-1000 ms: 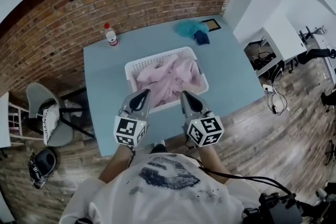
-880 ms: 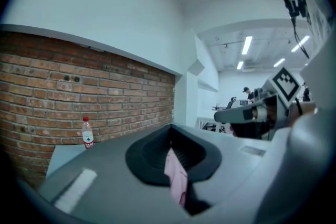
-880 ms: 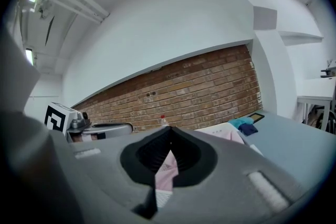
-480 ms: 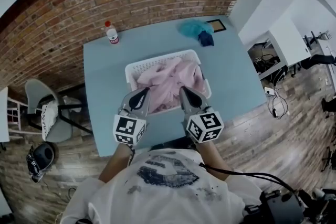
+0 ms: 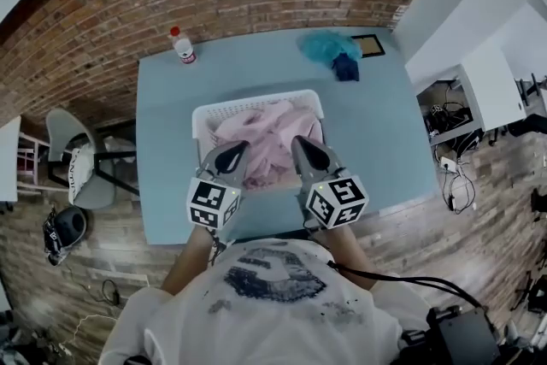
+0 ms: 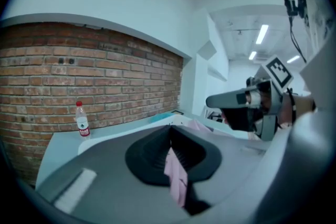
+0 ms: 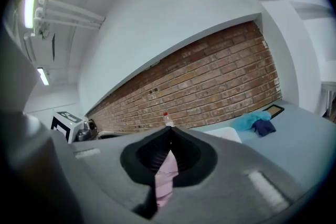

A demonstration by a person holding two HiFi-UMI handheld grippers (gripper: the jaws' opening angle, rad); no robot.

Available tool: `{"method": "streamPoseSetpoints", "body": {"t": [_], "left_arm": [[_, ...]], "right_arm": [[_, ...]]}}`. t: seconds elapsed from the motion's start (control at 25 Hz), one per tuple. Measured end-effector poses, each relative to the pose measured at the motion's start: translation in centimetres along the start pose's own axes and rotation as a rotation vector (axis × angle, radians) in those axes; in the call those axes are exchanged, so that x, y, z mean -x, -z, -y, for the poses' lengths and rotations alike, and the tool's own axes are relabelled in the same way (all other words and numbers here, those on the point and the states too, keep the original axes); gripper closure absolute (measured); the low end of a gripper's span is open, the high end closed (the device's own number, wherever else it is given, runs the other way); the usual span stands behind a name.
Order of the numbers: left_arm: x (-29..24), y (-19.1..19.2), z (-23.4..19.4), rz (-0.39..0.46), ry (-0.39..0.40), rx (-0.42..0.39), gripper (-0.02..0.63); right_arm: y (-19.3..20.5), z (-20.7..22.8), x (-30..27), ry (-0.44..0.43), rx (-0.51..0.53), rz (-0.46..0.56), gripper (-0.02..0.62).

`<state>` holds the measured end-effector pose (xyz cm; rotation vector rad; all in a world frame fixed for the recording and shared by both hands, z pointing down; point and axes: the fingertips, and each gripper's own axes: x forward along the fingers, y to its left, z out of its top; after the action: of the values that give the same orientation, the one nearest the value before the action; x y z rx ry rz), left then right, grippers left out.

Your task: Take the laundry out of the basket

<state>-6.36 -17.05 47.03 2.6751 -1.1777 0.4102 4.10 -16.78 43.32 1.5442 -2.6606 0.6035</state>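
Here, left gripper (image 5: 232,151) and right gripper (image 5: 302,144) each clench a fold of pink laundry (image 5: 267,132) over the white basket (image 5: 203,117) on the blue table (image 5: 164,141).

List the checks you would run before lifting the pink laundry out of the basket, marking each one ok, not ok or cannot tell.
1. The left gripper is shut on pink laundry: ok.
2. The right gripper is shut on pink laundry: ok.
3. Both grips are on one garment: cannot tell.
4. The laundry is out of the basket: not ok, most of it lies inside.
5. The table has bare space beside the basket: ok.
6. The bottle stands away from the basket: ok.
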Motion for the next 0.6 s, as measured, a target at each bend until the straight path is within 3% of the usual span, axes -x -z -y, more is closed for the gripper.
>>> {"method": "streamPoseSetpoints", "body": {"t": [0.36,0.6], "left_arm": [[-4.0,0.7,0.5,-0.068,-0.079,0.033,0.614],[-5.8,2.6,1.1,-0.159,-0.049,0.06,0.59]], "right_arm": [[-1.8,3.8,-1.3,-0.092,-0.009,-0.008,0.598],[-2.1,5.2,-1.7,-0.111,-0.016,-0.011,0.598]]}}
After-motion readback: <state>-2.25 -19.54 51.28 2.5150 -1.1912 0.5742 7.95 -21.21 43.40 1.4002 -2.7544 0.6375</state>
